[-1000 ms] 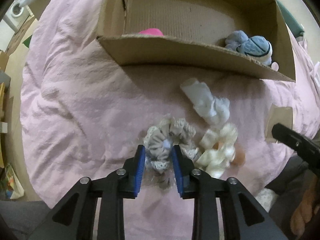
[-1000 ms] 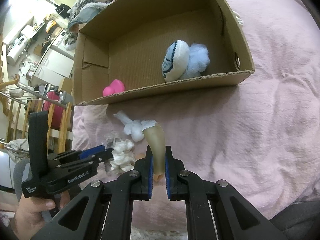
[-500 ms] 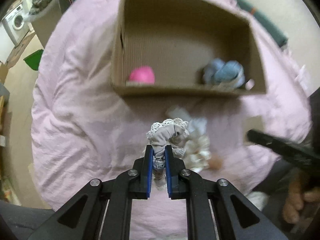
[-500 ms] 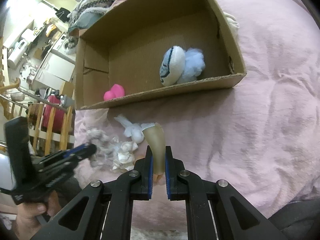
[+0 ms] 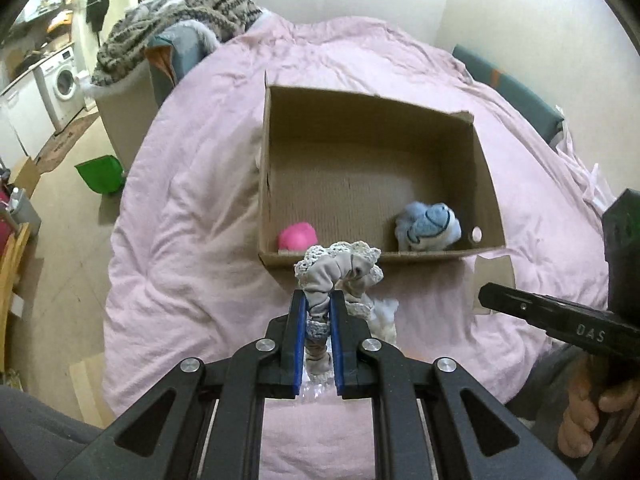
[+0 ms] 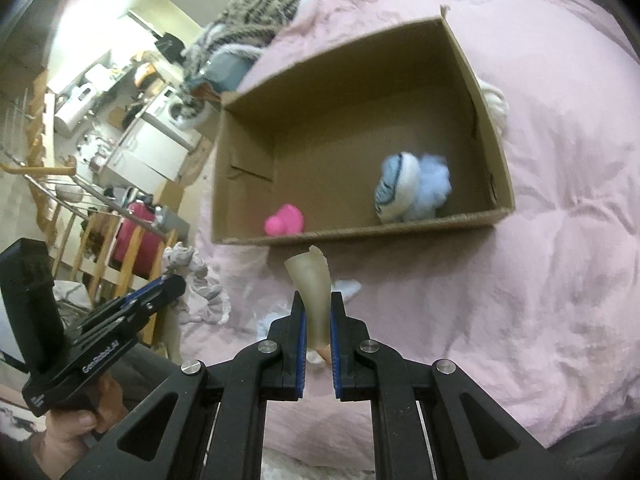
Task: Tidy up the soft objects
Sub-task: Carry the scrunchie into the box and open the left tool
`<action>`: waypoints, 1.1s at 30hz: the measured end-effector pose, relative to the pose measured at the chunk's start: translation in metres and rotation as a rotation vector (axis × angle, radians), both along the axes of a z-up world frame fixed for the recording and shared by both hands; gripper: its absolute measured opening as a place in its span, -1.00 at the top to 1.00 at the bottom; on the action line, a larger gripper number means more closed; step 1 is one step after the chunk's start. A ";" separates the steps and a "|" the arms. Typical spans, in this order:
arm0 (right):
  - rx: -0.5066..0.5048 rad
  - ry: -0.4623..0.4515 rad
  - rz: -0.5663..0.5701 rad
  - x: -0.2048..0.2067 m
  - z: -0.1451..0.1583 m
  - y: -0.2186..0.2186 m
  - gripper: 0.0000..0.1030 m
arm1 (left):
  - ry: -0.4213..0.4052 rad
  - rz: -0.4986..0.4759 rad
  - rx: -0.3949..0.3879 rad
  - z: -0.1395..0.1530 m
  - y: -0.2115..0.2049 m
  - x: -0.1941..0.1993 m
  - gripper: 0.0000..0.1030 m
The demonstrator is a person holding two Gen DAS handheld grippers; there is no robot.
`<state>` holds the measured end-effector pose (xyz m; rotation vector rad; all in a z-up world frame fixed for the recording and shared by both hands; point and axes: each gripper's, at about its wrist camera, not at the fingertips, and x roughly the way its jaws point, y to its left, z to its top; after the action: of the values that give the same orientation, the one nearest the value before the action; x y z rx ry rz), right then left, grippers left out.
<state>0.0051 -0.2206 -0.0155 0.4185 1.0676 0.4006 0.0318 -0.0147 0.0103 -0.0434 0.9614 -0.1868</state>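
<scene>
Lacy grey scrunchie [image 5: 338,270] pinched in left tool [image 5: 317,312]

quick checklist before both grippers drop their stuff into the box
1. Left gripper shut on grey lace scrunchie: ok.
2. Right gripper shut on beige sock: ok.
3. Cardboard box open on top: ok.
4. Bare floor between pink toy and blue plush: ok.
5. Items already over the box: not ok, both short of its near wall.
6. Grip firmness: cannot tell.
</scene>
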 end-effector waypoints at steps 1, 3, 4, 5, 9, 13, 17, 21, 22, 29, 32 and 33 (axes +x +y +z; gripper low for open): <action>0.001 -0.017 -0.002 0.000 0.004 0.000 0.78 | -0.008 0.003 0.001 0.003 0.001 0.001 0.80; -0.001 -0.043 -0.011 0.001 0.011 -0.001 0.78 | -0.018 0.009 0.001 0.008 0.001 0.004 0.80; -0.003 -0.057 -0.018 0.002 0.015 -0.002 0.78 | -0.023 0.015 -0.004 0.011 0.002 0.008 0.80; -0.003 -0.070 -0.024 0.003 0.019 -0.004 0.78 | -0.026 0.020 -0.012 0.015 0.003 0.012 0.80; -0.001 -0.114 -0.042 0.011 0.033 -0.011 0.78 | -0.055 0.026 -0.010 0.026 0.003 0.027 0.80; 0.009 -0.133 -0.057 0.028 0.043 -0.016 0.78 | -0.083 0.029 -0.001 0.036 0.001 0.050 0.80; -0.020 -0.148 -0.052 0.046 0.046 -0.016 0.78 | -0.122 0.031 0.027 0.042 -0.004 0.073 0.80; -0.032 -0.144 -0.054 0.065 0.039 -0.015 0.78 | -0.129 0.039 0.029 0.032 -0.008 0.093 0.80; -0.035 -0.138 -0.057 0.069 0.035 -0.015 0.78 | -0.128 0.038 0.026 0.027 -0.009 0.096 0.80; -0.084 -0.072 -0.065 0.081 -0.003 -0.012 0.78 | -0.077 0.029 0.036 -0.018 -0.014 0.109 0.80; -0.082 -0.048 -0.061 0.087 -0.010 -0.009 0.78 | -0.057 0.045 0.012 -0.023 -0.010 0.114 0.80; -0.079 -0.043 -0.063 0.087 -0.012 -0.009 0.78 | -0.052 0.051 0.001 -0.023 -0.008 0.115 0.80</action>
<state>0.0918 -0.2297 -0.0275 0.3705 1.0228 0.3093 0.1465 -0.0229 -0.0126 -0.0612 0.9073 -0.1400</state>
